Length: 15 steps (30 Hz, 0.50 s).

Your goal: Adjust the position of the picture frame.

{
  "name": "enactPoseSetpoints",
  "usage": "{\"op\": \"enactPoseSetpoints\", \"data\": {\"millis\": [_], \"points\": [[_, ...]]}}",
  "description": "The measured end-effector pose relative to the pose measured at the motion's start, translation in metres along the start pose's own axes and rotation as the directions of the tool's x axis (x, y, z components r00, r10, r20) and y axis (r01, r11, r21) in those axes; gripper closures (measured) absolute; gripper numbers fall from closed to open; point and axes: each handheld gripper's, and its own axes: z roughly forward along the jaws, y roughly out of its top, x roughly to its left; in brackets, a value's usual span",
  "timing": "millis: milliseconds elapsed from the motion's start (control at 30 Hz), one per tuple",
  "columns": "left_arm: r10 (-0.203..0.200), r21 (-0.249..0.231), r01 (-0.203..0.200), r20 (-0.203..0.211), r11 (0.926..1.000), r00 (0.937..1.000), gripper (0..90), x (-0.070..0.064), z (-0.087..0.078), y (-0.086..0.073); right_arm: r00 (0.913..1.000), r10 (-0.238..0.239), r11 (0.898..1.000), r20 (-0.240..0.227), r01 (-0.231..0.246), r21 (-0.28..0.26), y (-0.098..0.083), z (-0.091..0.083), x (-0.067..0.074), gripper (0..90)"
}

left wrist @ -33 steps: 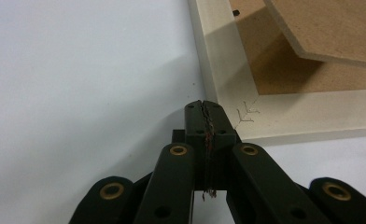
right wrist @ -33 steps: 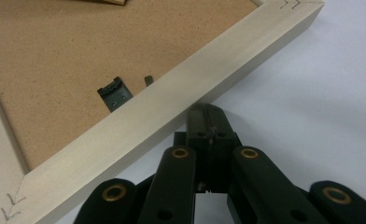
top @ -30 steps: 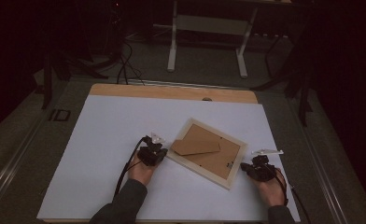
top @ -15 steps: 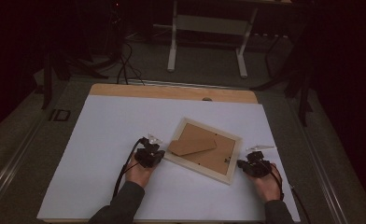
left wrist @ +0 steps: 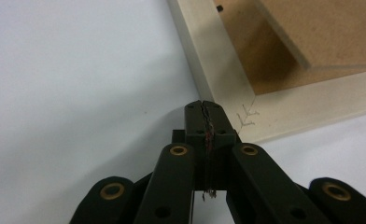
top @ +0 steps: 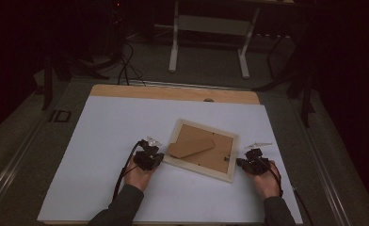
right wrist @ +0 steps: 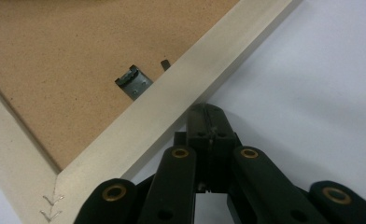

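The picture frame [top: 203, 149] at the centre of the high view has a border of pale, smooth, matt wood, with small metal staples [left wrist: 247, 117] at its mitred corner. Its backing board [right wrist: 78, 60] looks like brown fibreboard, finely grainy and dull, carrying a grey metal hanger clip [right wrist: 133, 82]. The table cover [top: 102, 141] is white, smooth and matt, like paper. Both grippers' jaws are black matt plastic with brass-coloured rivets.

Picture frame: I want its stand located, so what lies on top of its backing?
A brown fold-out stand lies on the backing board, with a metal hanger clip near one edge. The board beneath it is hidden.
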Motion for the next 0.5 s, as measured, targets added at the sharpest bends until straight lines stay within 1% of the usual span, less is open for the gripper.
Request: {"op": "enactPoseSetpoints", "data": {"millis": [133,267,500], "points": [[-0.004,-0.001,0.004,-0.001,1.0000,1.0000,90.0,0.000,-0.002,-0.001,0.9999,-0.010,1.000,0.003,0.010,0.008,0.004,0.002,0.002,90.0],[-0.010,-0.002,0.010,0.003,1.0000,0.9999,90.0,0.001,-0.004,-0.003,1.0000,-0.001,1.000,-0.009,0.001,0.010,0.007,0.004,0.000,90.0],[-0.020,-0.005,0.020,0.010,0.9998,0.9997,90.0,0.003,-0.007,-0.008,1.0000,-0.007,1.000,-0.006,0.008,0.015,0.012,0.008,0.003,90.0]]}}
